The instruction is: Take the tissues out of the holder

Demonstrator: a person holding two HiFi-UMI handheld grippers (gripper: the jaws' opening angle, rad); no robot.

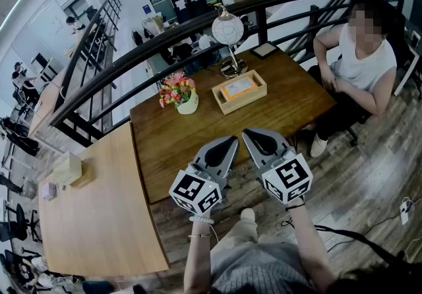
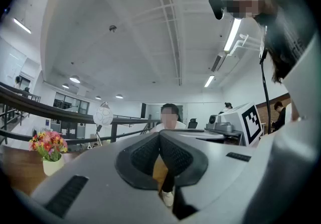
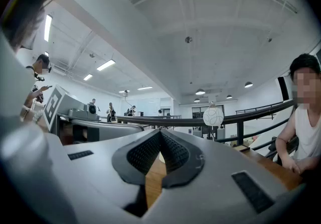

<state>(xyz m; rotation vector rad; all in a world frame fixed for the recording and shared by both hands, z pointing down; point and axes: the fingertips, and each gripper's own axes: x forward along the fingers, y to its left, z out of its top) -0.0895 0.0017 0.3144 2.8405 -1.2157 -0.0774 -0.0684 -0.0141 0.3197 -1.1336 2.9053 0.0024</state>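
**Position of the task item.** The wooden tissue holder (image 1: 239, 91) stood on the dark worktop (image 1: 173, 151), with the tissues (image 1: 240, 86) lying flat inside it. It lay straight ahead of both claws and well apart from them, with bare wood between.

**Clearance.** A flower pot (image 1: 179, 96) stood near the holder's left side. A globe lamp (image 1: 227, 28) stood just behind the holder, towards the curved railing (image 1: 132, 58) along the far edge. To the right of the holder the worktop was bare up to its right edge, where a seated person (image 1: 359, 65) was close by. A lighter worktop (image 1: 99, 220) adjoined on the left.

**Claw state.** The left claw (image 1: 232, 139) and right claw (image 1: 247, 133) hung side by side over the near edge, tips angled towards each other. In each gripper view, the left claw (image 2: 159, 135) and the right claw (image 3: 160, 132) showed both jaws closed tip to tip, gripping nothing and touching nothing.
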